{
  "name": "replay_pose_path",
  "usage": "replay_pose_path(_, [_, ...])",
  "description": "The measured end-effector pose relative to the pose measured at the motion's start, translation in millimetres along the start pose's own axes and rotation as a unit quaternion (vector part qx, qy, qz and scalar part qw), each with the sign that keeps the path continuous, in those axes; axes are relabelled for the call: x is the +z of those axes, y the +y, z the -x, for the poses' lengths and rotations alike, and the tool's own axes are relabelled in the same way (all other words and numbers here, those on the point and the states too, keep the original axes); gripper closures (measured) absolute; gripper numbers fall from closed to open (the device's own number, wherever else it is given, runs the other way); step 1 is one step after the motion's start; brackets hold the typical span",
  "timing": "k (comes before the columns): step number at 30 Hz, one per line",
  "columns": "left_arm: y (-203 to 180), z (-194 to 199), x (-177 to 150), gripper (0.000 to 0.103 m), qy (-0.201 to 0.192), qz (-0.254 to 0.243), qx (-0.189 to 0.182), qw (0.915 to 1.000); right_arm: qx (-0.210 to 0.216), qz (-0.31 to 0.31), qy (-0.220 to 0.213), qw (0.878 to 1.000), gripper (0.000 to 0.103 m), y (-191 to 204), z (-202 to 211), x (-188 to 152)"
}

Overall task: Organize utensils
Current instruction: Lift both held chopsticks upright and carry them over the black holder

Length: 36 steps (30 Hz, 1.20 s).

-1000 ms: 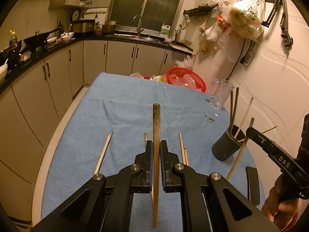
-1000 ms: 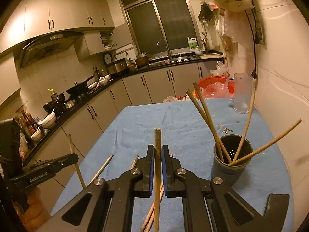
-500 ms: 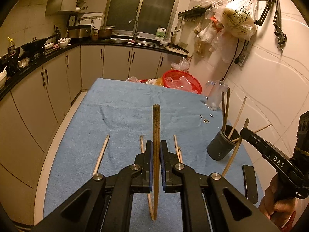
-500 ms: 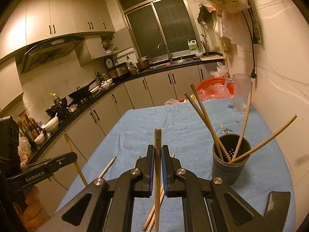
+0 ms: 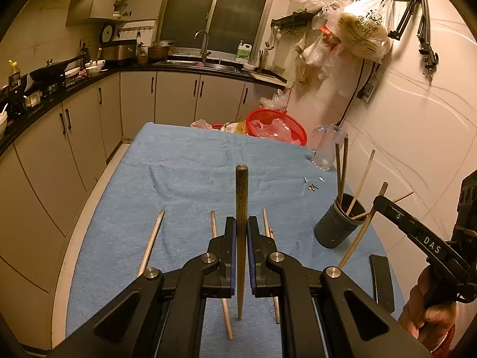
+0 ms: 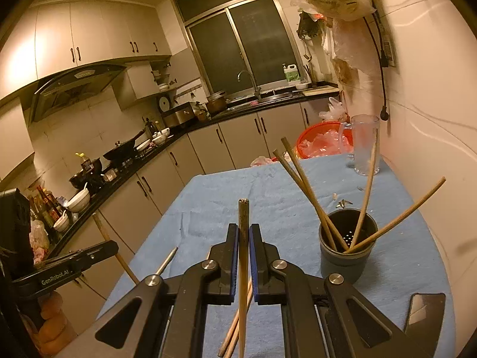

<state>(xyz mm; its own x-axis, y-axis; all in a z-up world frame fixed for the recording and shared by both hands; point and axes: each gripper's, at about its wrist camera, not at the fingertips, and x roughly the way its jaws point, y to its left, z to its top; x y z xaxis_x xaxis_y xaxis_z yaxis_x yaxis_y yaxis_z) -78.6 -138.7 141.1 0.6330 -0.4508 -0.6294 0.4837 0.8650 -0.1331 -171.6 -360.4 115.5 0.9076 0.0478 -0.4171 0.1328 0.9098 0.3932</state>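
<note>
Both the left gripper [image 5: 241, 226] and right gripper [image 6: 244, 234] clamp a chopstick each above open blue cloth [image 5: 190, 173], the dark holder [image 6: 345, 250] seemingly near its right edge.

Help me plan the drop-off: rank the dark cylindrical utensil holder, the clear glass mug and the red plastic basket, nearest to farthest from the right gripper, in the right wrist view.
1. Dark cylindrical utensil holder, just ahead to the right of the right gripper.
2. Clear glass mug, farther back by the wall.
3. Red plastic basket, at the table's far end.
</note>
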Motion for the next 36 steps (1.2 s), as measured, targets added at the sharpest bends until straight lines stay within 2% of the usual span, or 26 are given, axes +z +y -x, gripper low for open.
replay_pose_path(16, [-8.1, 4.6, 7.1, 0.096, -0.003, -0.008, -0.006, 0.9999, -0.001, -0.015, -0.025, 1.000, 0.096, -9.8, 21.3, 5.4])
replay_pose_path(27, [-34.1, 5.3, 20.2, 0.096, -0.005, -0.031, -0.021, 0.9993, -0.018, -0.042, -0.060, 0.997, 0.096, -36.8, 52.1, 21.8])
replay_pose_path(36, [-52.9, -1.8, 23.4, 0.096, 0.002, -0.049, -0.026, 0.9984, -0.022, -0.055, -0.070, 0.996, 0.096, -50.0, 61.7, 26.8])
